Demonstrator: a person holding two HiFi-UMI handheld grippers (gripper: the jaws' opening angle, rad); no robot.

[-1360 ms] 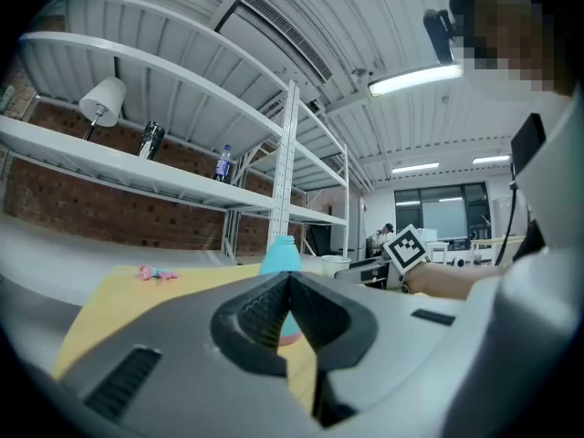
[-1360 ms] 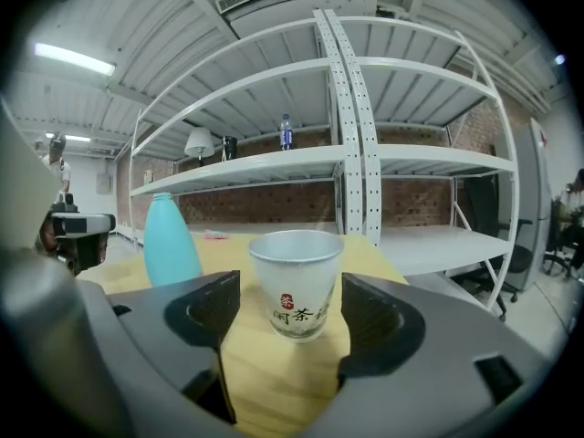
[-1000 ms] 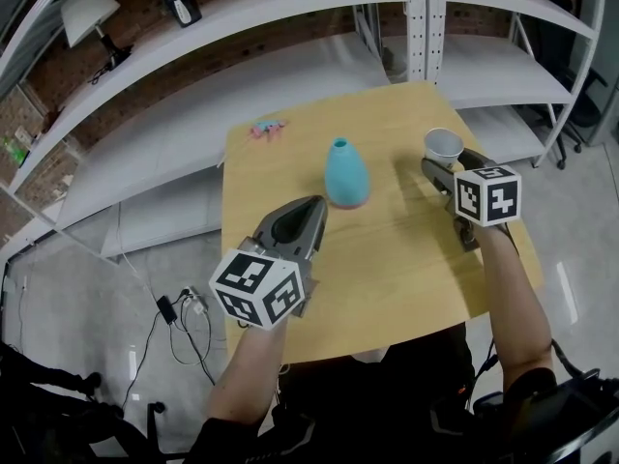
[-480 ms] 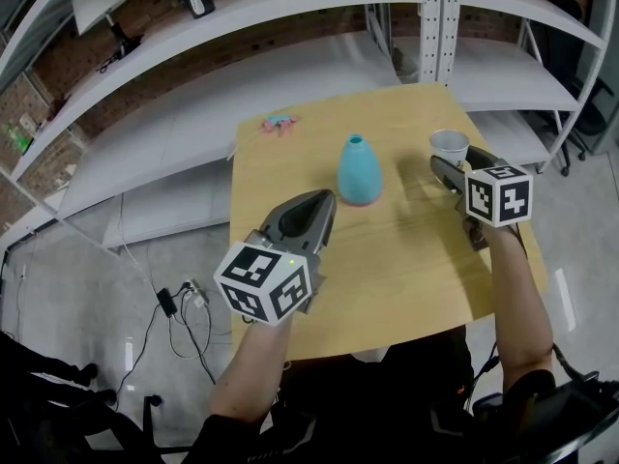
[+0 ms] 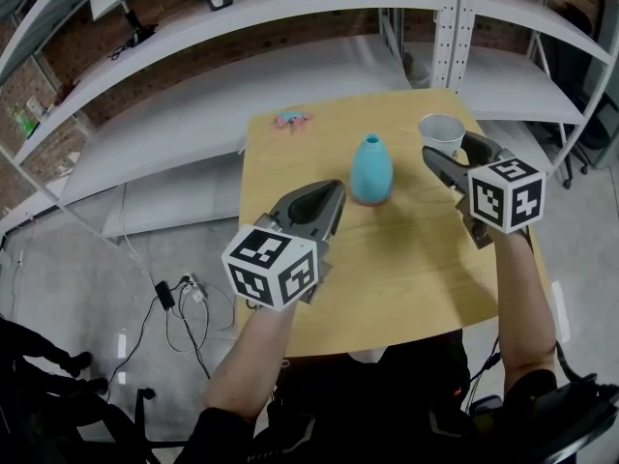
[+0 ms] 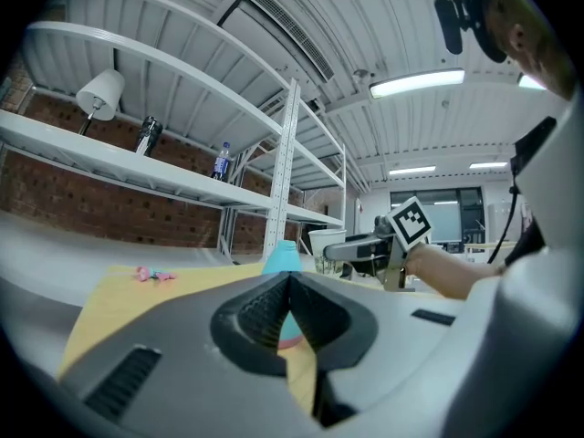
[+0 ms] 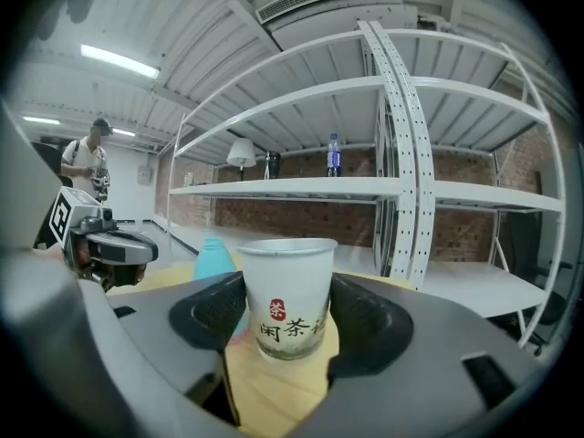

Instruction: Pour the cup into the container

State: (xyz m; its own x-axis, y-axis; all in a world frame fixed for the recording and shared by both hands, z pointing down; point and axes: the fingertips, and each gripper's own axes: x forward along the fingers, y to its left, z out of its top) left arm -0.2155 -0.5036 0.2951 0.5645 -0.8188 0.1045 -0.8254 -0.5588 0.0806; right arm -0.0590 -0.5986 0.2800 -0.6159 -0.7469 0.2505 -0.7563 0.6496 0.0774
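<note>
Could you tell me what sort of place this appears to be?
Probably a lab or workshop storeroom: white metal shelving stands along a brick wall, a small wooden table sits on a bare grey floor, and loose cables lie beside it.

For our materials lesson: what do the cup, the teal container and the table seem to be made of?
Cup: probably paper, matt white, with a rolled rim and printed characters.
Container: smooth teal body with a pink base and a soft sheen; glazed ceramic or plastic, the look leaves it open.
Table: wood or wood-look laminate, with an even pale tan matt top.
</note>
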